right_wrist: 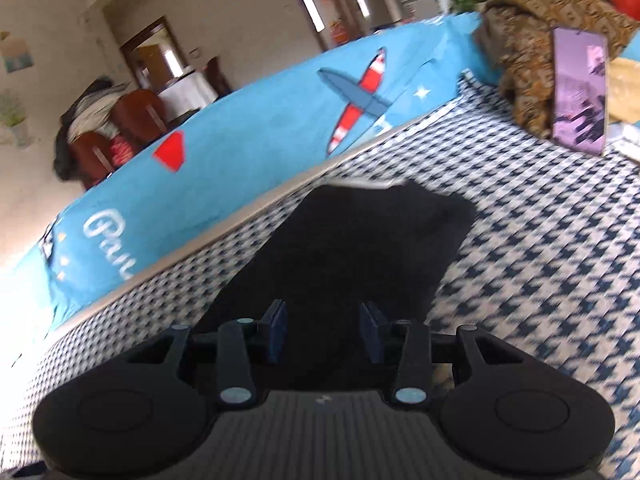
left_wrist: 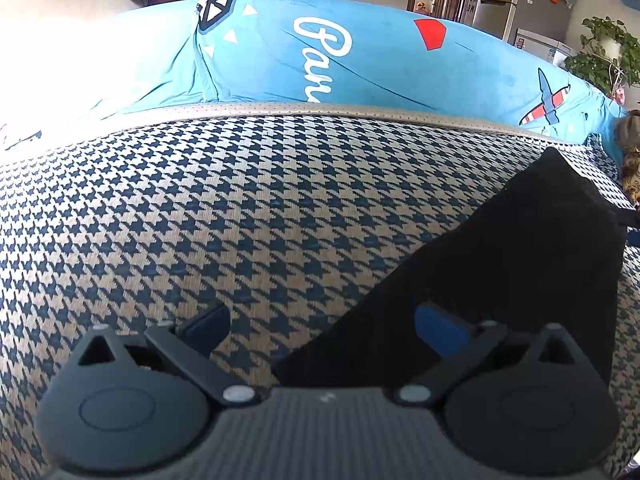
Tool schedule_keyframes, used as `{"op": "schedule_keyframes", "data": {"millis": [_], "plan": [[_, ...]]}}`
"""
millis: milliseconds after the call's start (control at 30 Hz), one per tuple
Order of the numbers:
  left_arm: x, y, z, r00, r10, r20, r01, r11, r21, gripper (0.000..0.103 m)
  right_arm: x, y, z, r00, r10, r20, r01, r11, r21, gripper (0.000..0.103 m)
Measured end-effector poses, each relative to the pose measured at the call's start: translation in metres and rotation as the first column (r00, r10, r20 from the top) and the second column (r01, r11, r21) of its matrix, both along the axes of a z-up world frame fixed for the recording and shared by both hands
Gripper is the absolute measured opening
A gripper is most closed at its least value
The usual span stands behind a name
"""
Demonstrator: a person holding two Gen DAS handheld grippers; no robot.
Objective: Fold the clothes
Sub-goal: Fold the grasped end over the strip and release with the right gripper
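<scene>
Your dark garment [right_wrist: 352, 248] lies flat on the houndstooth cover [right_wrist: 520, 280] of what looks like a sofa or bed seat, and in the right wrist view it fills the centre of the frame, running as a long strip from the bottom, under your right hand-held gripper [right_wrist: 323, 330], up toward a pale edge at its far end near the grey piping. So its long axis runs almost straight ahead of that gripper, tipped a little to the upper right. The right jaws stand partly spread with a clear gap; the cloth shows through that gap below them, but the pads do not press on it, so nothing is pinched. In the left wrist view the same garment [left_wrist: 500, 272] sits at the lower right of the frame, its straight edge slanting from bottom centre to the upper right. Your left hand-held gripper [left_wrist: 326, 326] is spread wide and empty, its right finger [left_wrist: 438, 330] over the cloth's near corner and its left finger over bare houndstooth. I judge the right one the better placed, already centred over the strip; the left would need to shift toward the right of its frame to take an edge. The blue printed cushion [left_wrist: 360, 60] lies beyond, well clear
</scene>
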State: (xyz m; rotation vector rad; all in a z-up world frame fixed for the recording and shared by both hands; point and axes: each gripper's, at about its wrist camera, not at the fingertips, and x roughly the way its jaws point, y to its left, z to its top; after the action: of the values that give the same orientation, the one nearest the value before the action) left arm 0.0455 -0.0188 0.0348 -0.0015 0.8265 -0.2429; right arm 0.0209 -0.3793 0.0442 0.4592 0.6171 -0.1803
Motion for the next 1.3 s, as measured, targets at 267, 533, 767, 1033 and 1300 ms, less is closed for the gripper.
{"op": "schedule_keyframes", "data": {"millis": [267,533,767,1033,1300], "plan": [[-0.008,0.004,-0.001,1.000,-0.017,0.008,0.017,1.000,0.003,0.103,-0.011,0.050,-0.021,0.985,0.164,-0.059,-0.168,0.984,-0.057,0.040],[-0.005,0.011,-0.013,0.999,0.016,-0.047,-0.016,1.000,0.012,0.103,-0.031,0.077,-0.041,0.961,0.221,-0.167,-0.249,0.954,-0.169,0.041],[-0.012,0.014,-0.026,0.997,0.045,-0.056,-0.041,0.996,0.073,0.103,-0.050,0.086,-0.042,0.960,0.216,-0.180,-0.255,0.937,-0.238,0.041],[-0.028,0.017,-0.026,0.997,0.047,-0.054,-0.043,0.996,0.074,0.103,-0.065,0.087,-0.039,0.961,0.200,-0.193,-0.243,0.941,-0.237,0.042],[-0.044,0.032,-0.021,0.995,0.068,-0.067,-0.068,0.998,0.007,0.103,-0.100,0.090,-0.028,0.958,0.268,-0.106,-0.284,0.942,-0.178,0.042]]}}
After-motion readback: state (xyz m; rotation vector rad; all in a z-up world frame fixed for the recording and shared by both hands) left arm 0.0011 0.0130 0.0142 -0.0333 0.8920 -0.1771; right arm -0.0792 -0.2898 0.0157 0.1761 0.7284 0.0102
